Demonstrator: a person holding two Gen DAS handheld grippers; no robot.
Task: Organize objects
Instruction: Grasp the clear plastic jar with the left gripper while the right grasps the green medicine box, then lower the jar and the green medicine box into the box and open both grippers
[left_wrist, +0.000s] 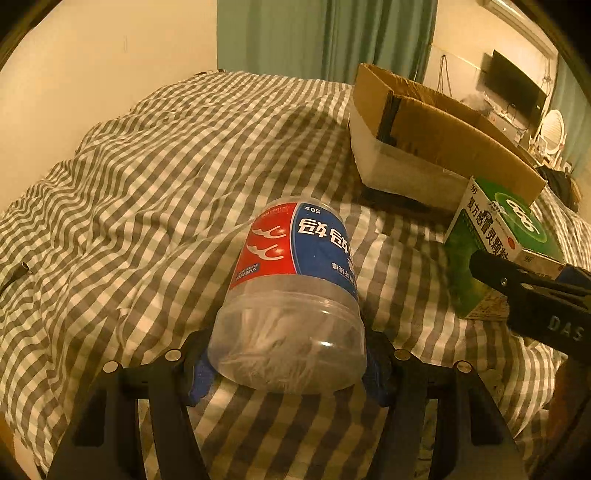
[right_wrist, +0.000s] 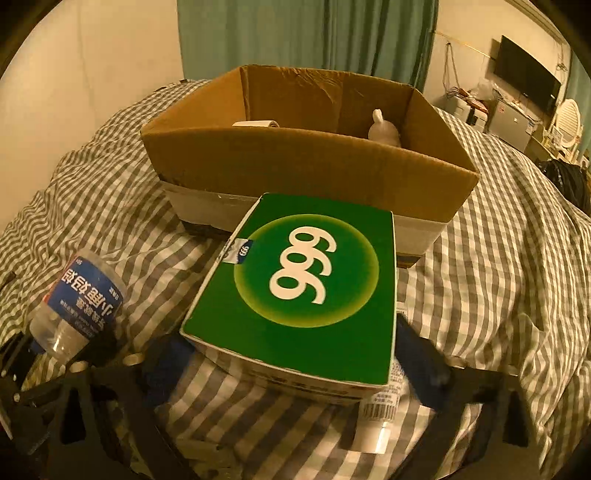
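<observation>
Left wrist view: the left gripper (left_wrist: 286, 365) is clamped on the clear end of a plastic jar (left_wrist: 291, 295) with a red and blue label, one blue-padded finger on each side. The jar lies tilted, its labelled end pointing to 12 o'clock, over a grey and white checked duvet (left_wrist: 147, 166). At 1 o'clock a cardboard box (left_wrist: 417, 147) with its flaps open rests on the duvet. At 3 o'clock stands a green medicine carton (left_wrist: 491, 240), with the right gripper's black finger across its near corner.

Right wrist view: the right gripper (right_wrist: 291, 365) grasps the green medicine carton (right_wrist: 303, 288), marked 999 in a pale circle, by its two side faces; its blue pads press both sides. The carton's far edge lies at 12 o'clock, just before the near wall of the cardboard box (right_wrist: 306, 166). Inside the box, a white object (right_wrist: 384, 129) shows at 1 o'clock and a pale flat item (right_wrist: 255, 124) at 11 o'clock; what they are cannot be told. The jar (right_wrist: 77, 302) appears at 9 o'clock, held in the left gripper. A green curtain (right_wrist: 306, 37) hangs behind.
</observation>
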